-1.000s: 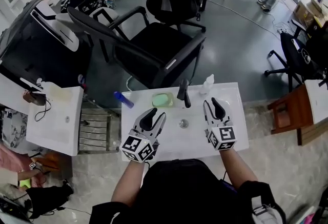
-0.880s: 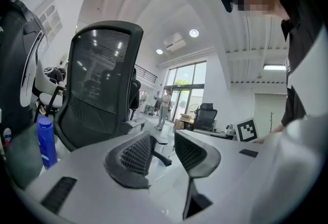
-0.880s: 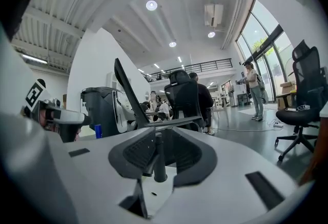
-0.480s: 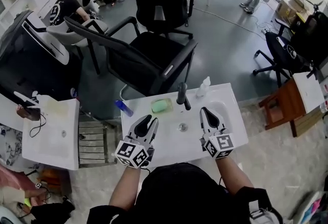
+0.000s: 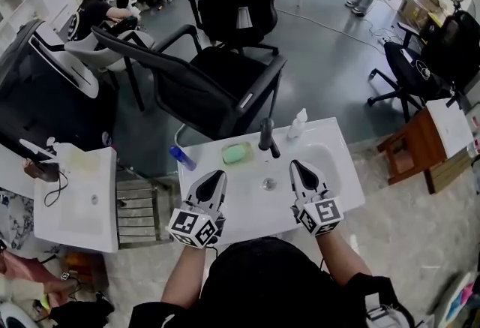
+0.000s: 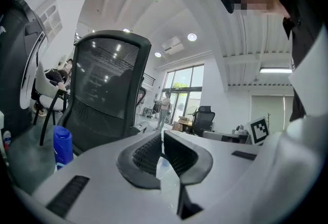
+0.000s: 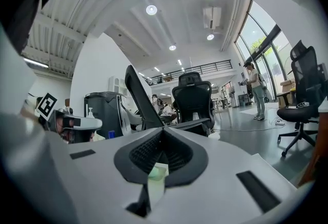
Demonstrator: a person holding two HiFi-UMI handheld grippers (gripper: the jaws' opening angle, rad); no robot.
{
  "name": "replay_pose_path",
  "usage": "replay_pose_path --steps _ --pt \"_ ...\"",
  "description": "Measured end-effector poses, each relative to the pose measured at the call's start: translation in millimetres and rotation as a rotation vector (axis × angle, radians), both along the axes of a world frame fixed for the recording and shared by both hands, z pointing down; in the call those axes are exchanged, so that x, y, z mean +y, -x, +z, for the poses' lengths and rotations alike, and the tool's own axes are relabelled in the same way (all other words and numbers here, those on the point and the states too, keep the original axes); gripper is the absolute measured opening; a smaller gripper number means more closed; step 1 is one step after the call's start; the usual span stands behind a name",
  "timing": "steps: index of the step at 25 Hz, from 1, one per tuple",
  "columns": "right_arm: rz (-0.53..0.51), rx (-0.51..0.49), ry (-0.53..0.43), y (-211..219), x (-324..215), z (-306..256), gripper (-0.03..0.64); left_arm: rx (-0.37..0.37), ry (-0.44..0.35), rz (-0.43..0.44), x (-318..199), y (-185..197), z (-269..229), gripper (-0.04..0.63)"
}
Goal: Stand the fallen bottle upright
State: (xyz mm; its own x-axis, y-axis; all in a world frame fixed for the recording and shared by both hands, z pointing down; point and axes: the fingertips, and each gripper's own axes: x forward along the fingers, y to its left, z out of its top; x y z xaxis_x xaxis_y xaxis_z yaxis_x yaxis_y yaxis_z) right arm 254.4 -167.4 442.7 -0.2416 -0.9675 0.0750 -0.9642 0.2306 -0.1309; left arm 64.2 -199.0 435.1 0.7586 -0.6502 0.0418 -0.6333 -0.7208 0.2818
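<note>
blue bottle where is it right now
In the head view the blue bottle is at the back left corner of the white sink counter, just left of the green soap dish and ahead of the left gripper.

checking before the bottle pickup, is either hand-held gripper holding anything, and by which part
Nothing is held. The left hand-held gripper and the right hand-held gripper have just closed, jaws together on nothing. The blue bottle is untouched.

Blue bottle (image 5: pixel 182 157), soap dish (image 5: pixel 236 153) and white bottle (image 5: pixel 298 124) are flanking the faucet (image 5: pixel 265 135); the basin (image 5: pixel 247 195) before it is lying open.
</note>
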Motion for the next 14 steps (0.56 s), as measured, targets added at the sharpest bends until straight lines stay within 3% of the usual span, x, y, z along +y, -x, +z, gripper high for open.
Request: replay_pose_path --steps 14 --pt "0.013 -0.013 0.014 -19 -2 6 0.029 -0.018 -0.001 -0.009 -1 -3 4 0.025"
